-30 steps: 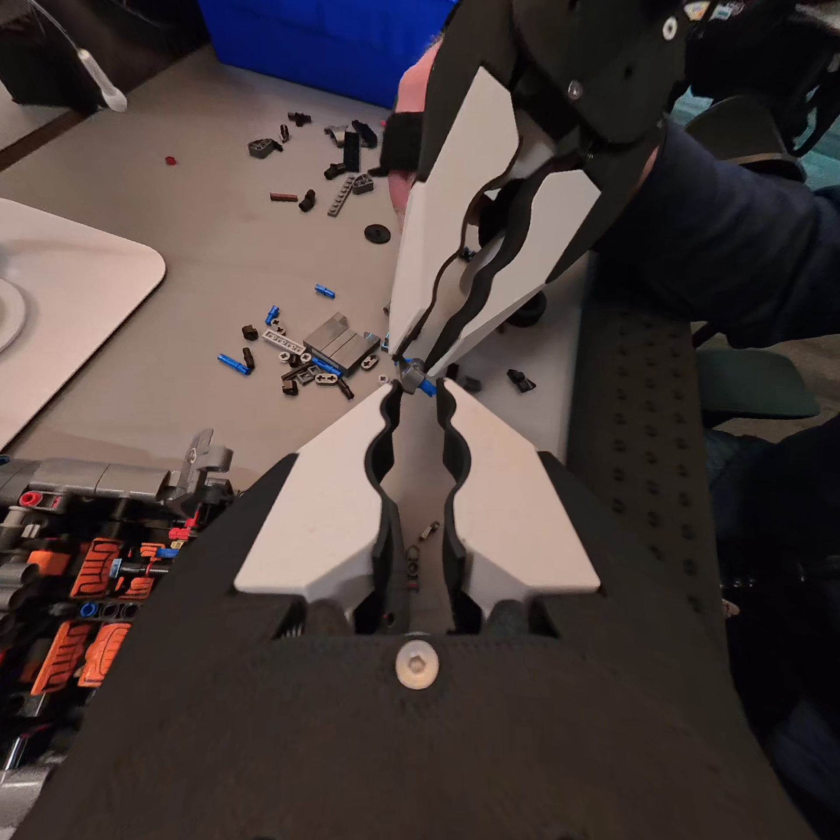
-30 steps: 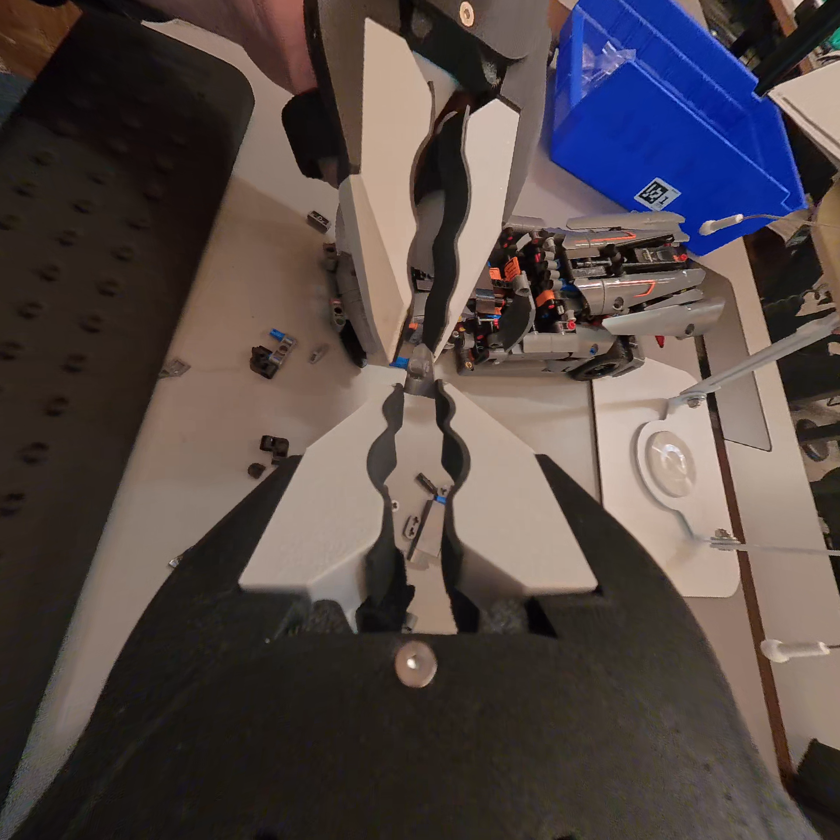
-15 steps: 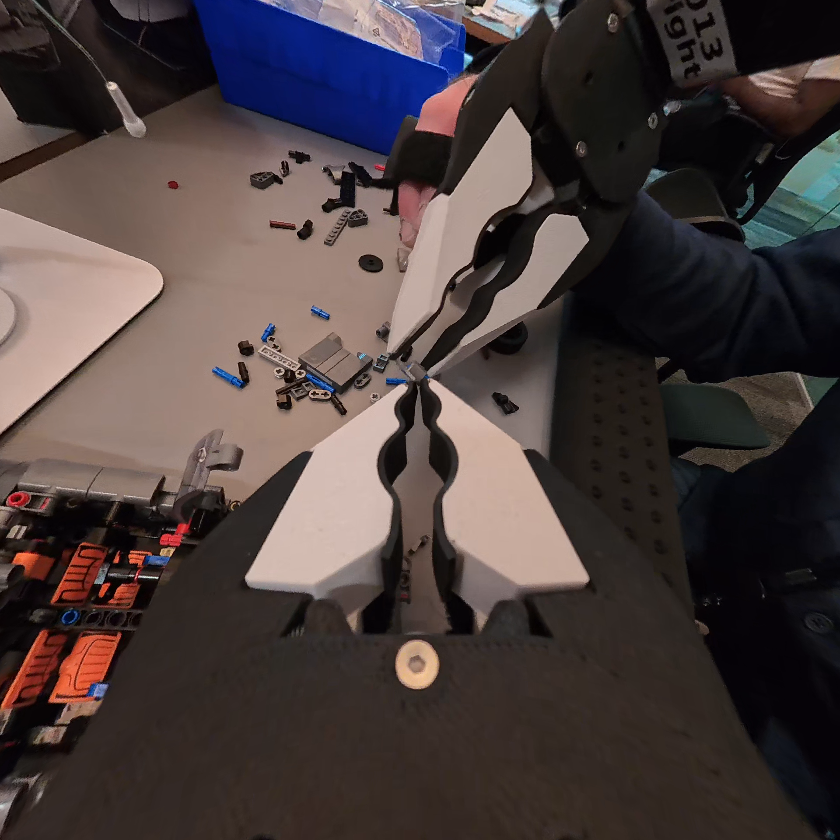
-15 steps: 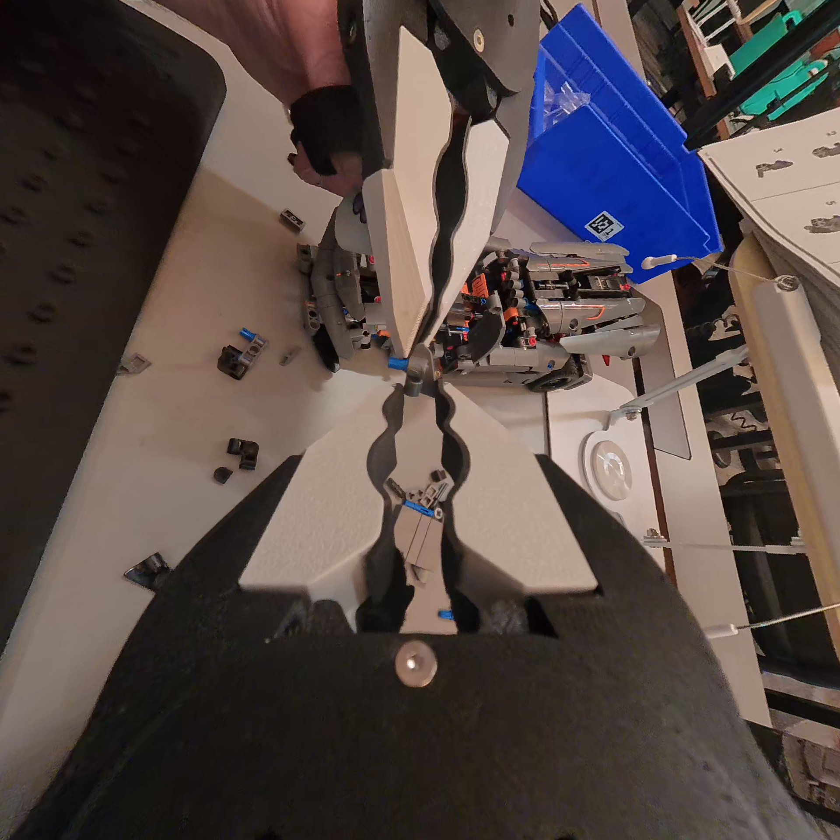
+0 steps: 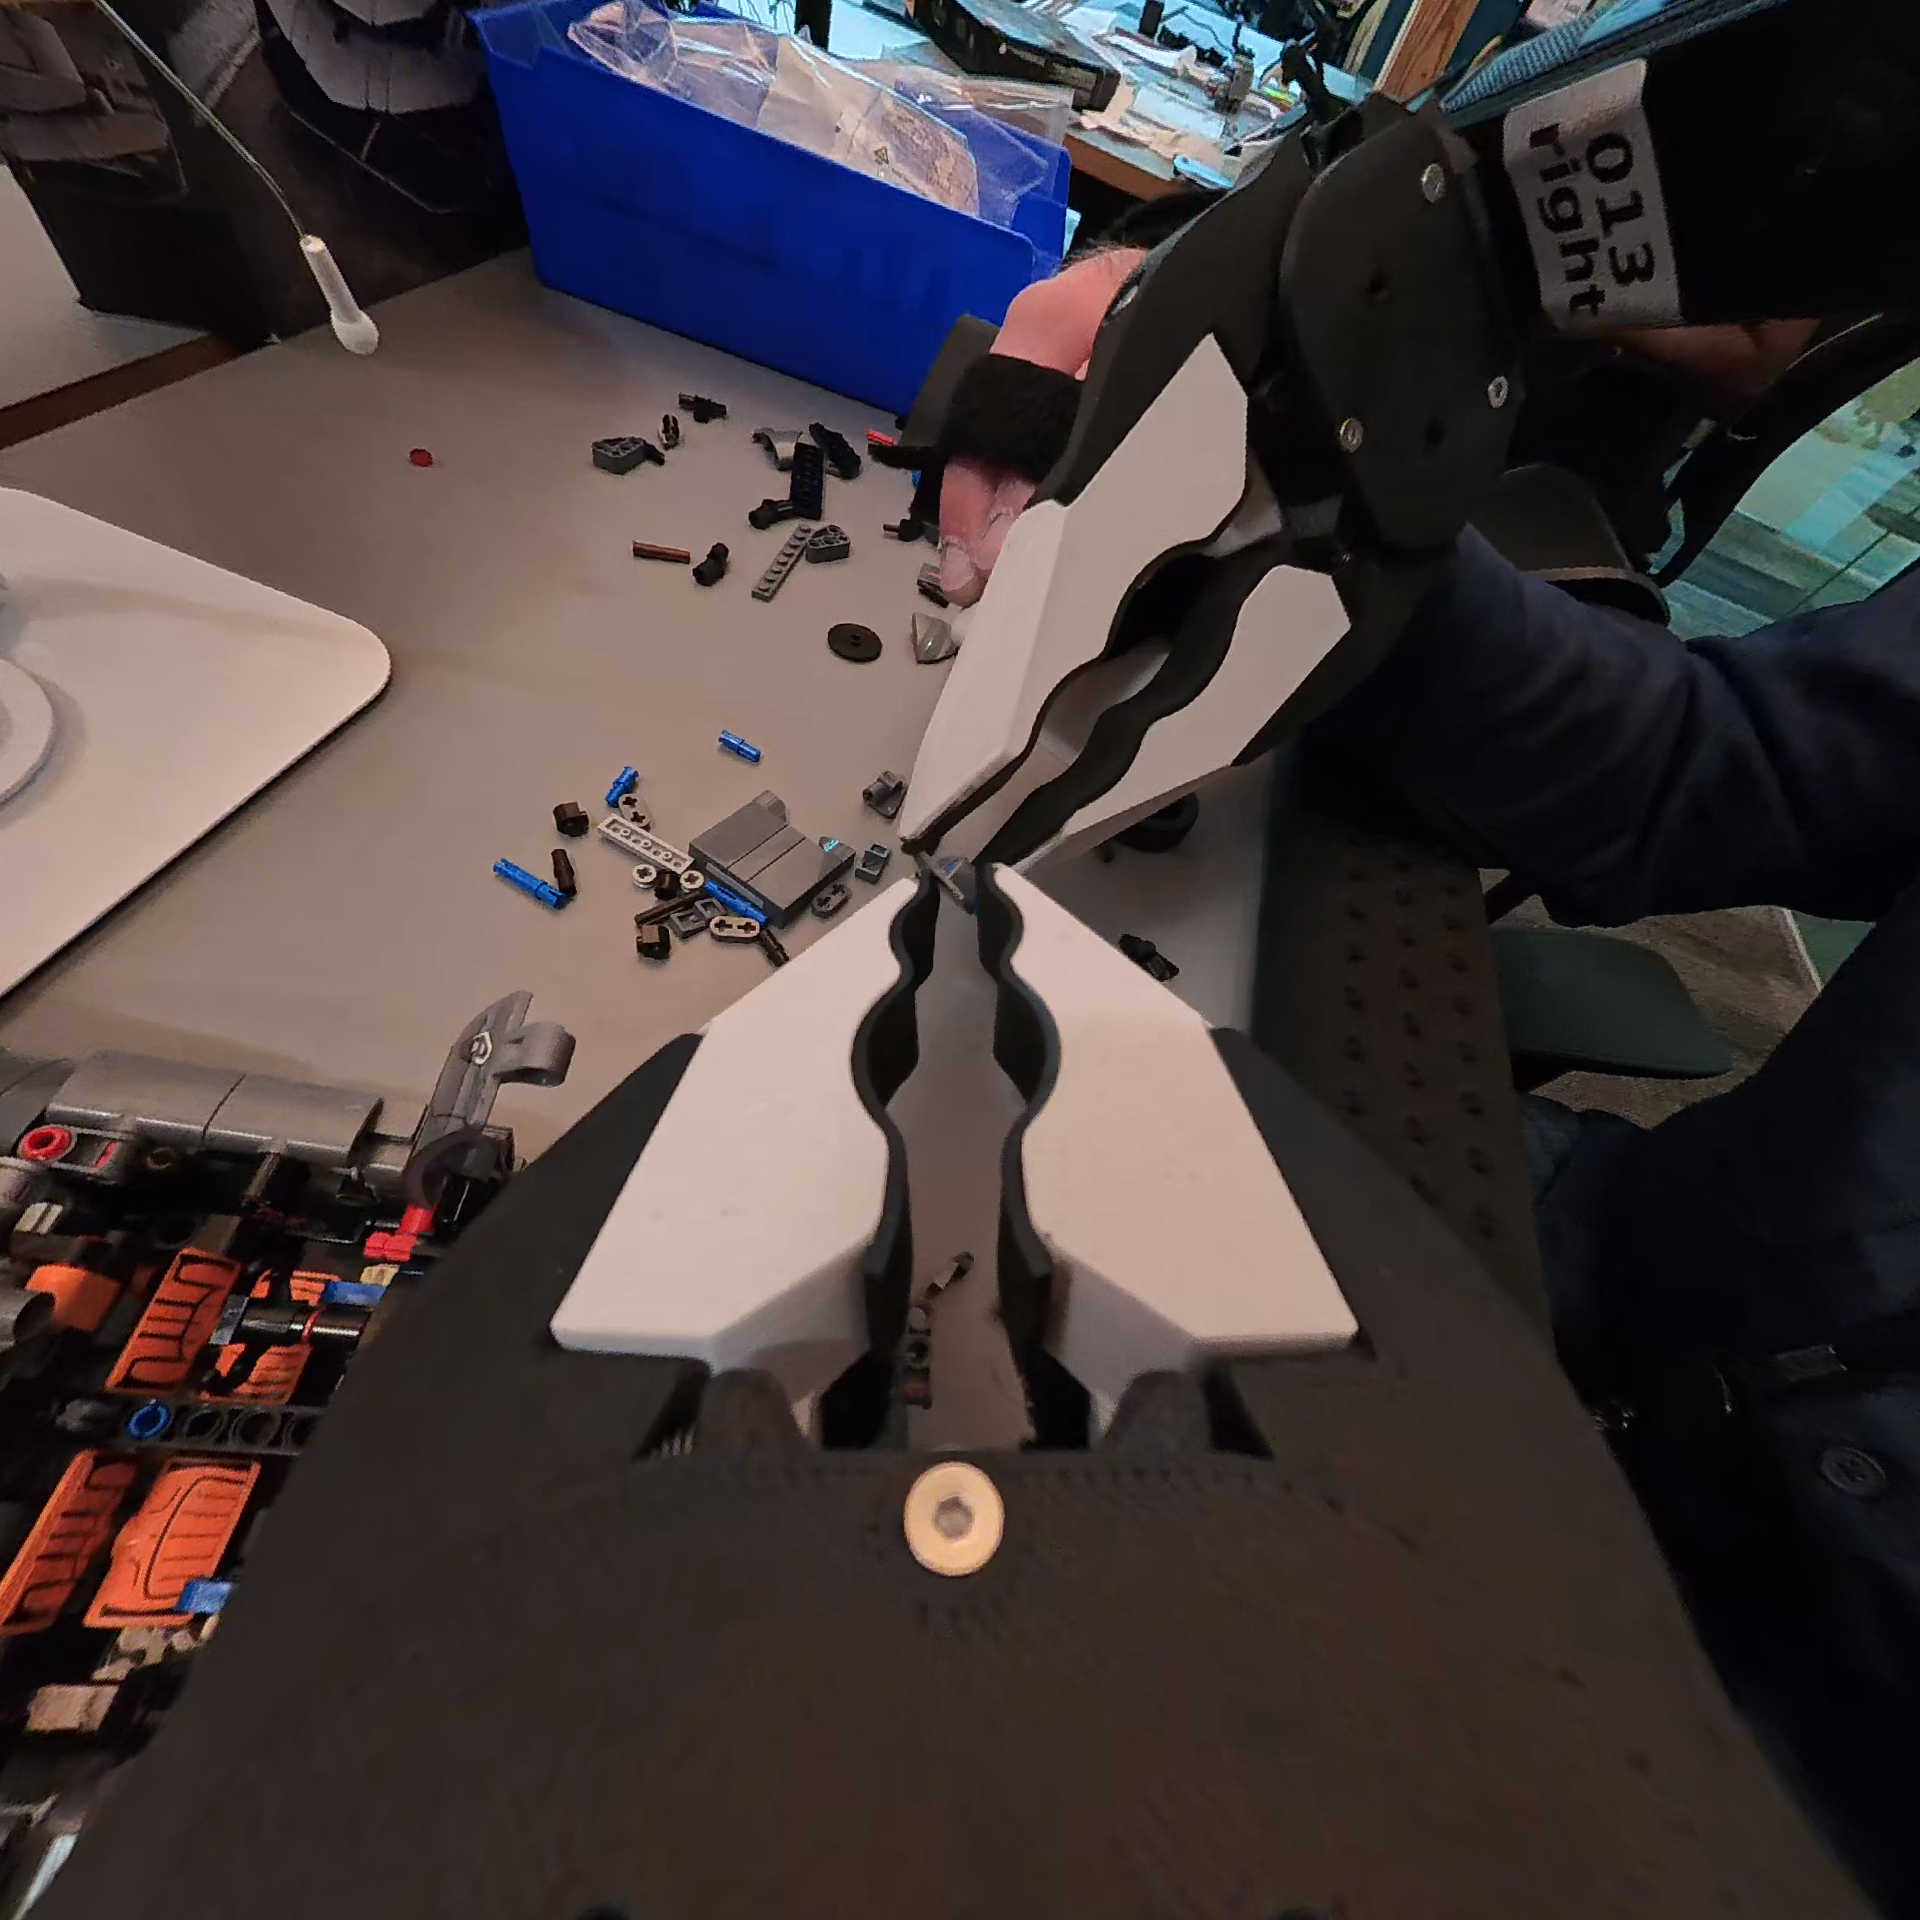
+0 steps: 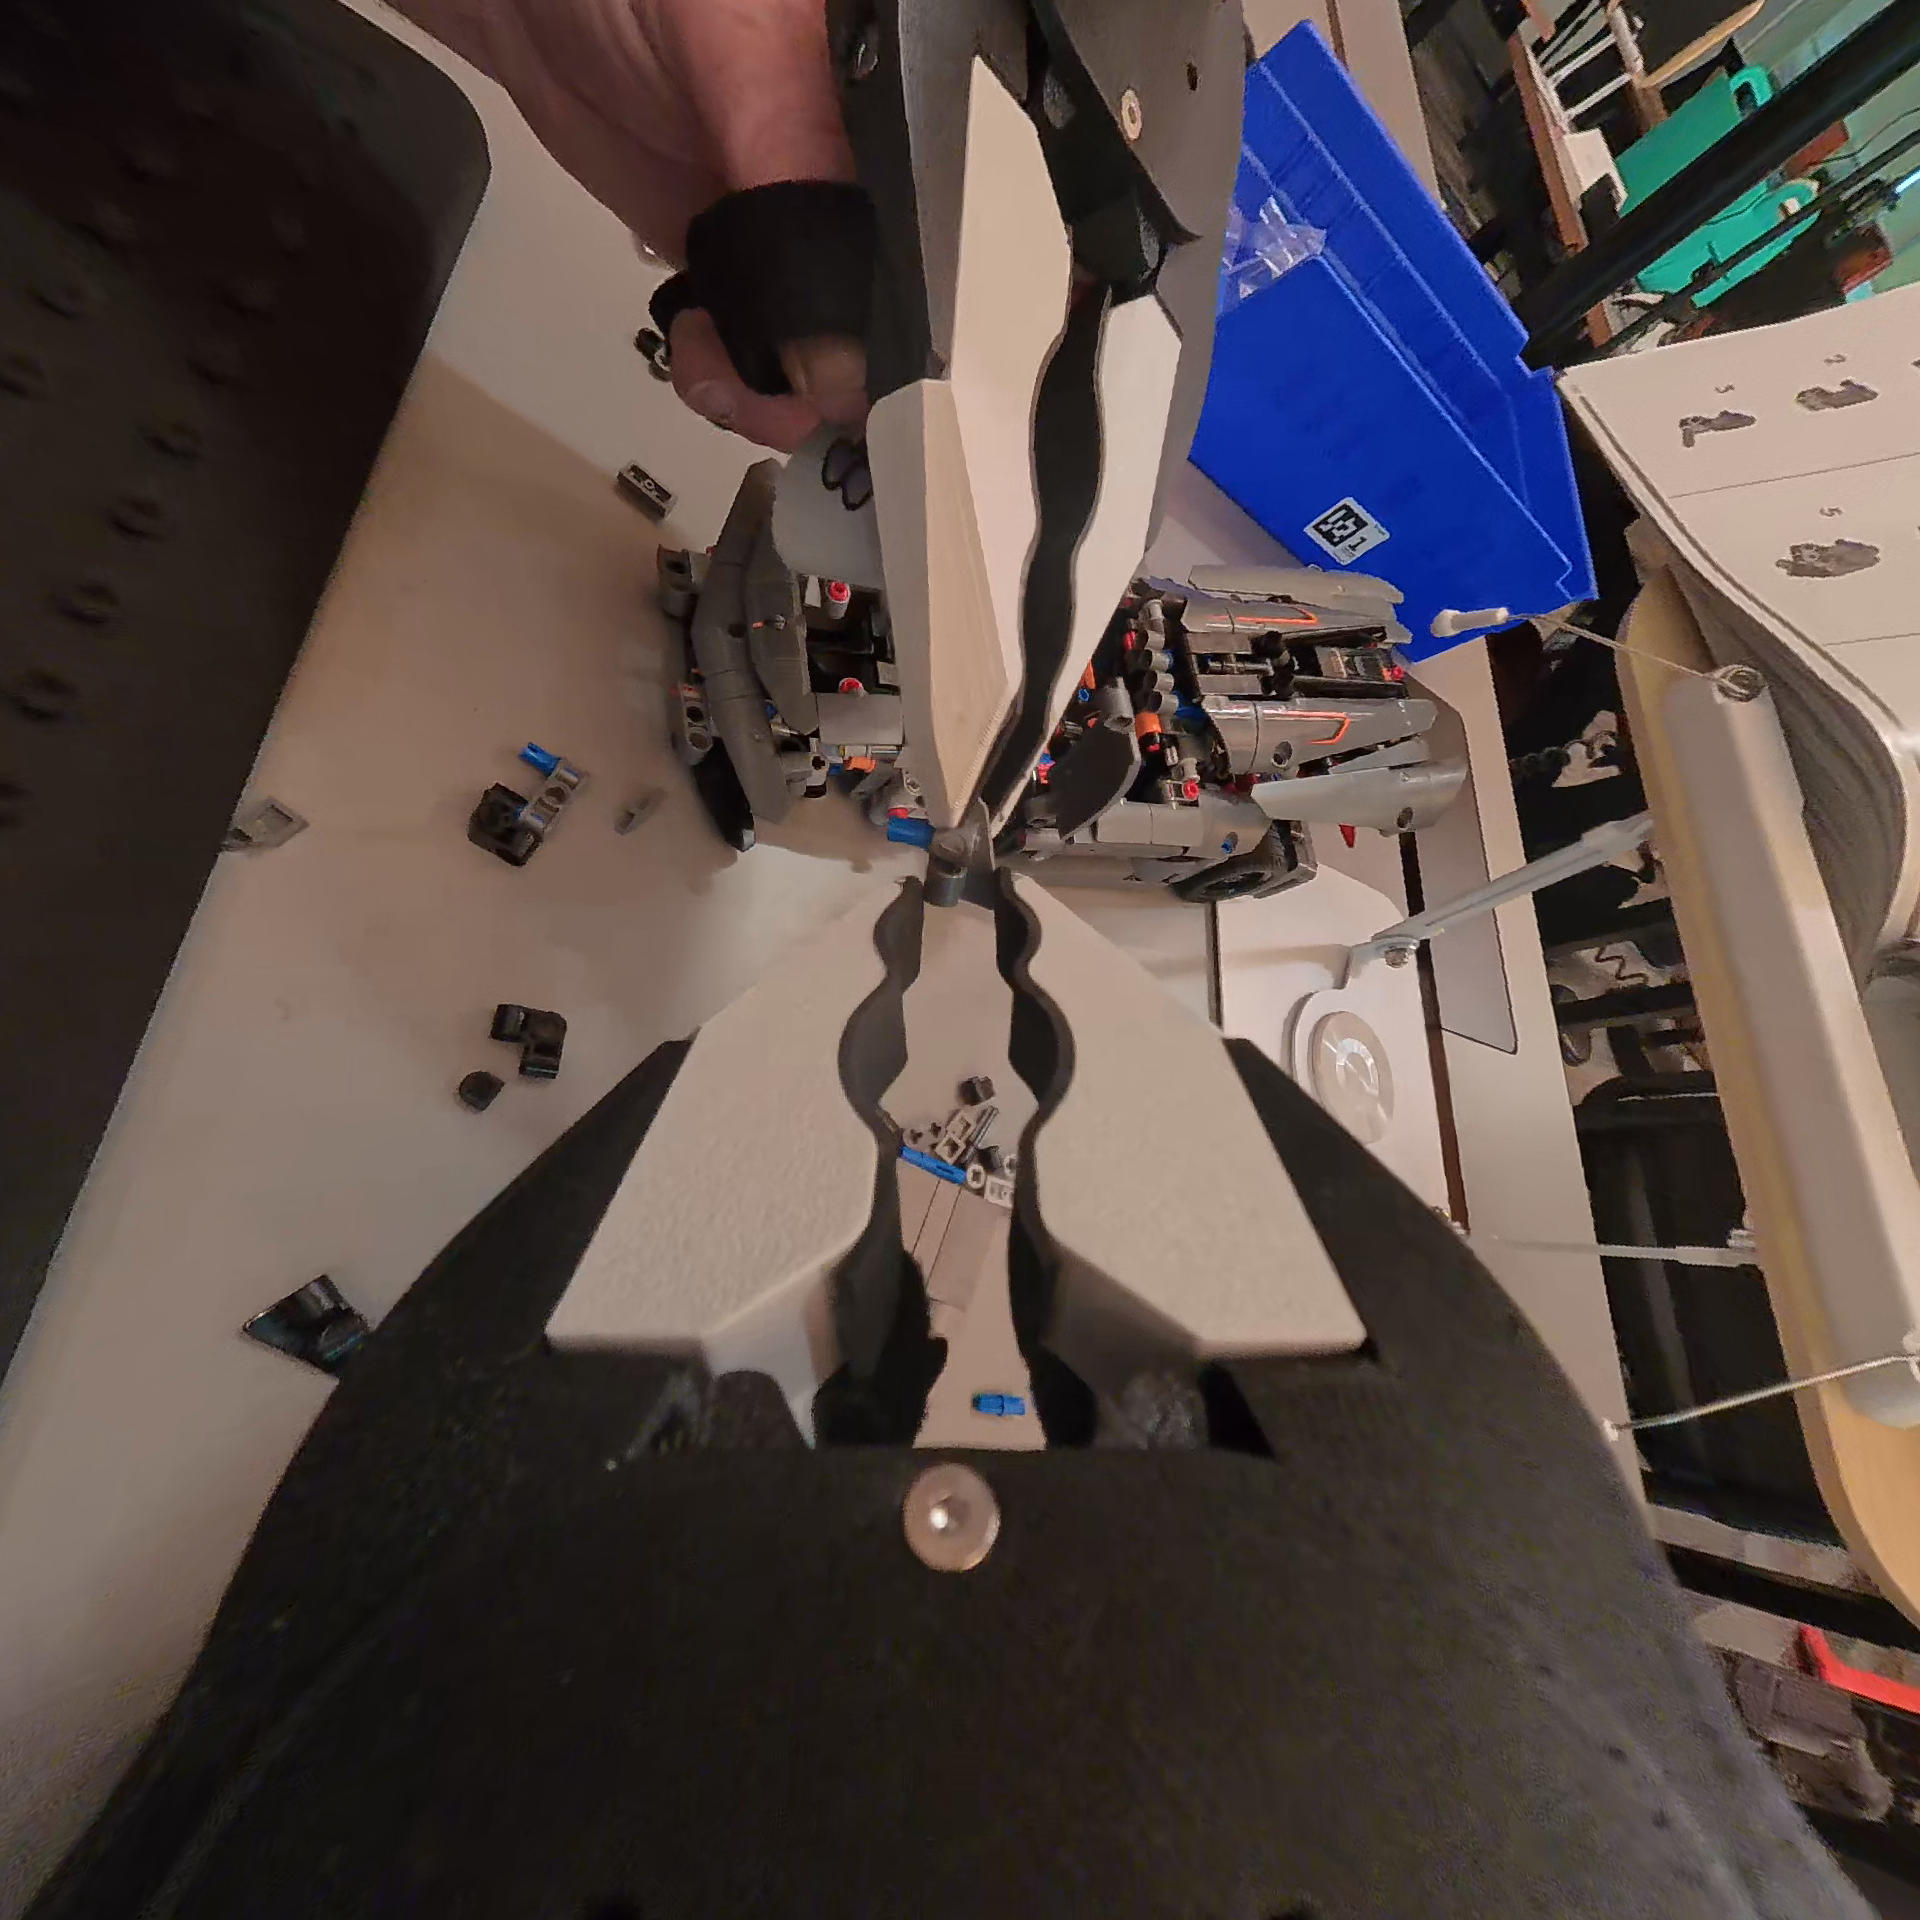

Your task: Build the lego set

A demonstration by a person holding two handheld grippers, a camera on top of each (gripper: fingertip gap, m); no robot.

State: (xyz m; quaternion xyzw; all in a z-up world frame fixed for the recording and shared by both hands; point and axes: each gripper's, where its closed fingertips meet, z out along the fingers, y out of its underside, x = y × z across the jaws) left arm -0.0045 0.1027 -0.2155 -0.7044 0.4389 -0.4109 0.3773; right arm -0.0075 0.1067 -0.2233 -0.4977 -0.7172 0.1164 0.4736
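A small grey connector (image 6: 948,875) with a blue pin (image 6: 906,829) sticking out of its side is held in the air between both grippers, which meet tip to tip. My right gripper (image 6: 957,891) is shut on its lower end. My left gripper (image 6: 975,821) comes down from above, shut on its upper end. In the left wrist view the connector (image 5: 954,873) sits at my left gripper's (image 5: 957,889) tips, with the right gripper (image 5: 948,847) reaching in from the upper right. The grey, black and orange lego car (image 6: 1247,727) stands behind; it also shows at the lower left of the left wrist view (image 5: 156,1299).
Loose lego parts (image 5: 727,873) lie scattered on the grey table, more farther back (image 5: 800,499). A blue bin (image 5: 779,229) stands at the table's far edge. A white pad (image 5: 156,707) lies to the left. A black perforated mat (image 5: 1382,1039) covers the table's right edge. Both grippers' tips are close together, under 4 cm apart.
My left gripper's fingers have closed from a wider gap onto the connector. Both grippers have tilted and lifted a little together, still tip to tip.
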